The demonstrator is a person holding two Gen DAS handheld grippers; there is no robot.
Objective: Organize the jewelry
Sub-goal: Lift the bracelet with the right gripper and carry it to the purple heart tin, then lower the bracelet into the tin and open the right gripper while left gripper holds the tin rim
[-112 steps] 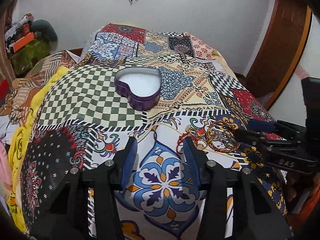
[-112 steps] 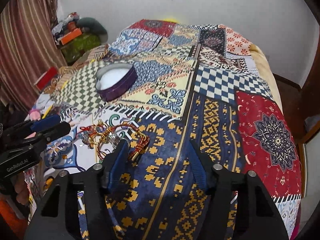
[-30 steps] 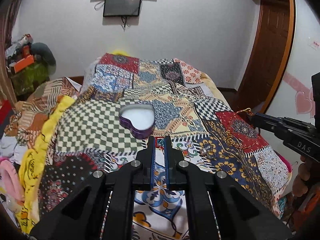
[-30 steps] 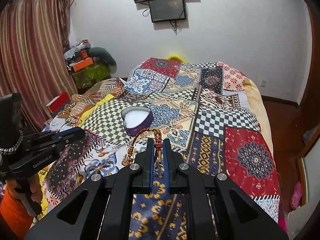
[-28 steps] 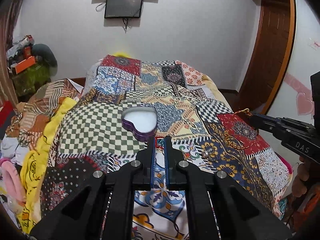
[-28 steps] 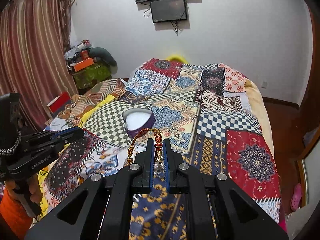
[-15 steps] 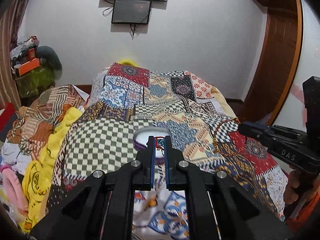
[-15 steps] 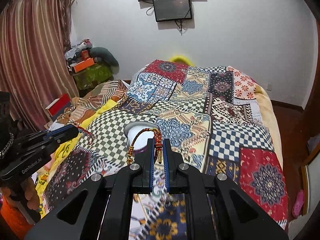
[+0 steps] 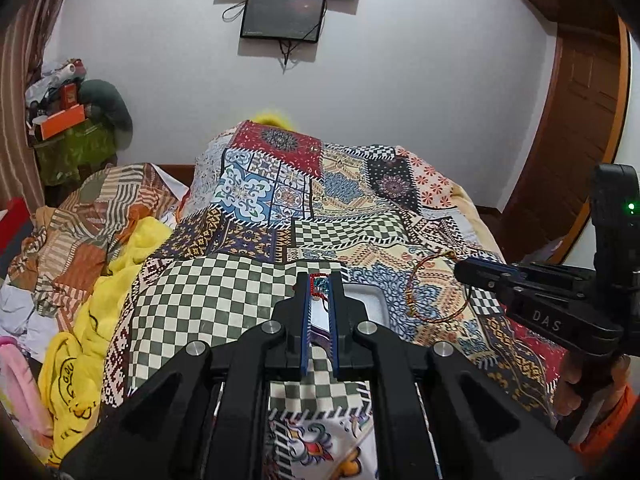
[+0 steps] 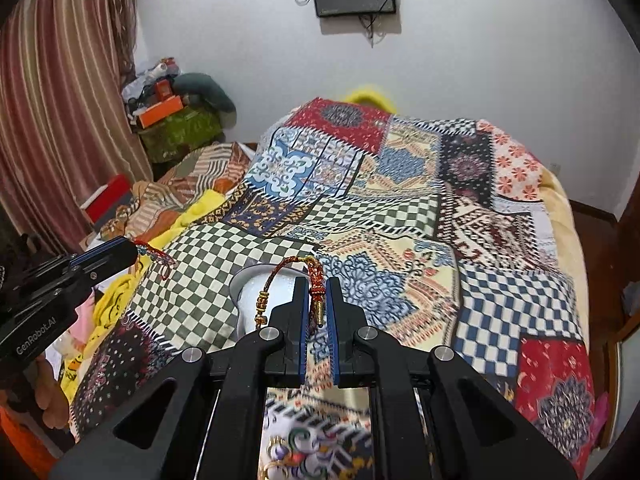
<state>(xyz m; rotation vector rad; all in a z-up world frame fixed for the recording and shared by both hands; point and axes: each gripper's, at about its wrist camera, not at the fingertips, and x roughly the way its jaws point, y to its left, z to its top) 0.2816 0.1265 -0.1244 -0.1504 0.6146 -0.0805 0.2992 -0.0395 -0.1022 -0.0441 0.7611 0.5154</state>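
My left gripper (image 9: pixel 319 280) is shut on a thin red bracelet (image 9: pixel 316 285) and holds it over the heart-shaped purple box (image 9: pixel 366 300), mostly hidden behind the fingers. My right gripper (image 10: pixel 317 286) is shut on a red and gold cord bracelet (image 10: pixel 280 280) that loops up and left, just over the box's white inside (image 10: pixel 256 292). In the left wrist view the right gripper (image 9: pixel 460 270) comes in from the right with the gold loop (image 9: pixel 424 292) hanging from it. In the right wrist view the left gripper (image 10: pixel 134 252) shows at the left with red cord (image 10: pixel 158 255).
A patchwork bedspread (image 9: pixel 248 280) covers the bed. Yellow and striped cloths (image 9: pixel 120 248) lie heaped at its left side. A green-covered stand with boxes (image 10: pixel 176 128) is in the far left corner. A wooden door (image 9: pixel 580 128) is at the right, curtains (image 10: pixel 60 100) at the left.
Both grippers shut on bracelets, lifted them off the bed and carried them forward to the heart-shaped box, which now lies right under the fingertips.
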